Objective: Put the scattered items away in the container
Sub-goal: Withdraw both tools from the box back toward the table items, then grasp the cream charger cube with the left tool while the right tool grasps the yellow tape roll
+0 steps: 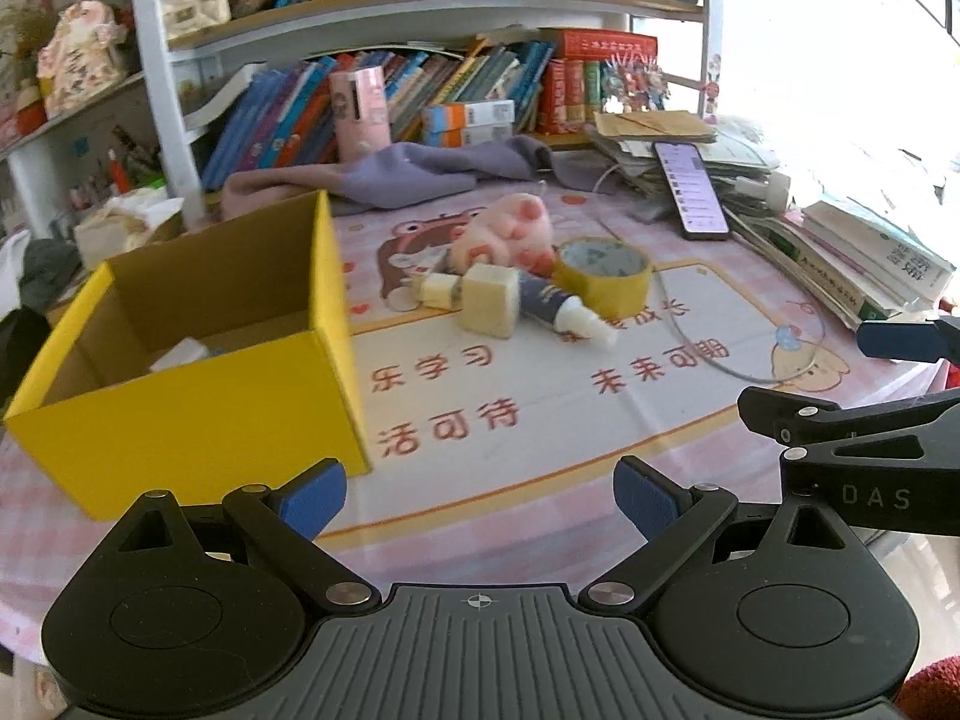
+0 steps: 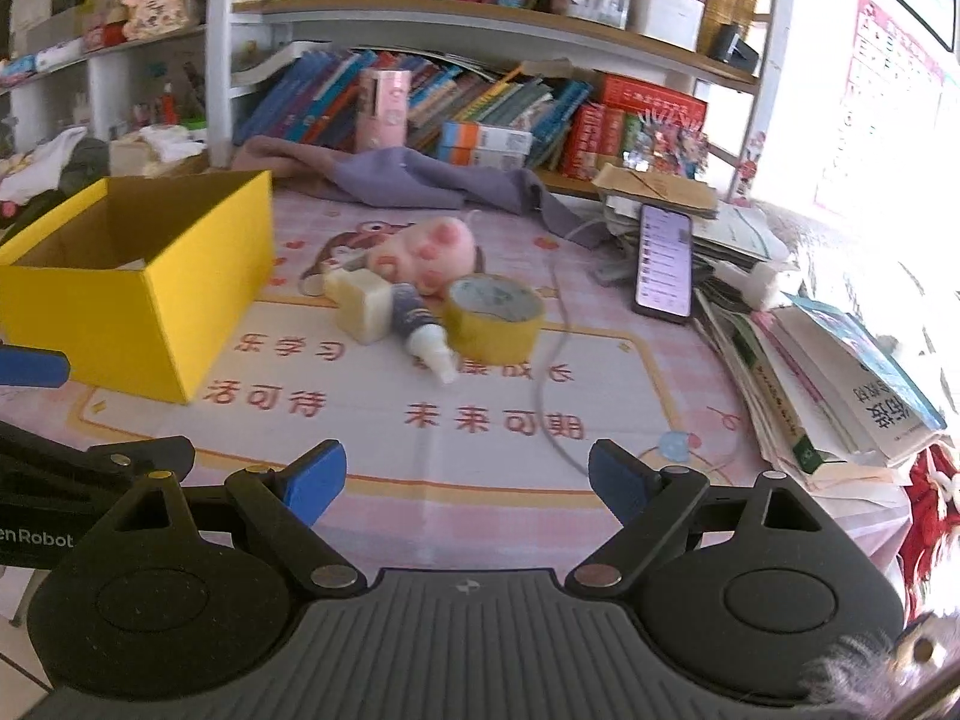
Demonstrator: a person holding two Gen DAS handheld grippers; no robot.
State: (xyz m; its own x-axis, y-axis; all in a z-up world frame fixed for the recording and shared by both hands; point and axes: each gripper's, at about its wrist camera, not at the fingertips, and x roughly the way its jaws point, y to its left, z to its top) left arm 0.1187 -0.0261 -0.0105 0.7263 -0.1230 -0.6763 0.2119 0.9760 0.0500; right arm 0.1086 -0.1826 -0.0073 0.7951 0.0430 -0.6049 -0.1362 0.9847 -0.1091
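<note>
A yellow cardboard box point(image 1: 198, 402) stands open on the left of the table; it also shows in the right wrist view point(image 2: 150, 294). A small pale item point(image 1: 180, 354) lies inside it. Beside it lie a pink plush paw point(image 1: 510, 234), a cream block point(image 1: 489, 300), a dark tube with a white cap point(image 1: 564, 306) and a yellow tape roll point(image 1: 603, 279). The same cluster shows in the right wrist view: plush point(image 2: 426, 252), block point(image 2: 363, 300), tube point(image 2: 420, 336), tape point(image 2: 495, 318). My left gripper point(image 1: 480, 501) is open and empty, near the box's front corner. My right gripper point(image 2: 468, 480) is open and empty, short of the cluster.
A phone point(image 2: 663, 261) leans on stacked books and papers point(image 2: 840, 384) at the right, with a grey cable point(image 2: 552, 384) running across the mat. A purple cloth point(image 2: 420, 180) lies at the back, below crowded bookshelves. The right gripper's arm point(image 1: 870, 438) shows at the right in the left wrist view.
</note>
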